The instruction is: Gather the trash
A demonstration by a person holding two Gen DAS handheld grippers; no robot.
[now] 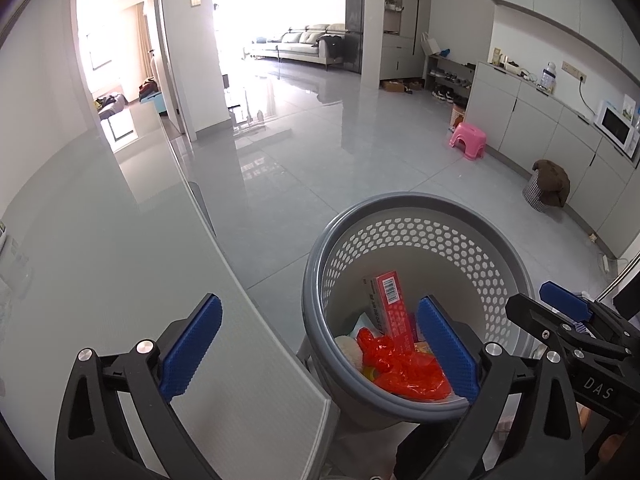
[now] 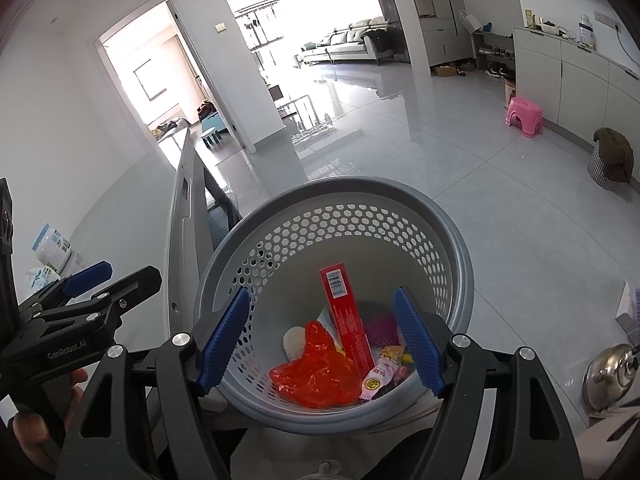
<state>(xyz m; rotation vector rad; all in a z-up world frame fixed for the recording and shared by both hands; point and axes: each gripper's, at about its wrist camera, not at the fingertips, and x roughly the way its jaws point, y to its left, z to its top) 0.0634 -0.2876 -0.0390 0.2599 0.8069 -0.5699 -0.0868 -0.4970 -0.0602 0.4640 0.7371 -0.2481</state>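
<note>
A grey perforated waste basket stands on the floor beside the table edge. Inside lie a red carton, a crumpled red plastic bag, a white round item and a small pink wrapper. My left gripper is open and empty, one finger over the table, the other over the basket. My right gripper is open and empty above the basket's mouth. Each gripper shows at the edge of the other's view.
A white table lies to the left of the basket. A pink stool, a cloth-covered bin and cabinets line the right wall. A steel kettle lid is at lower right. Containers stand on the table.
</note>
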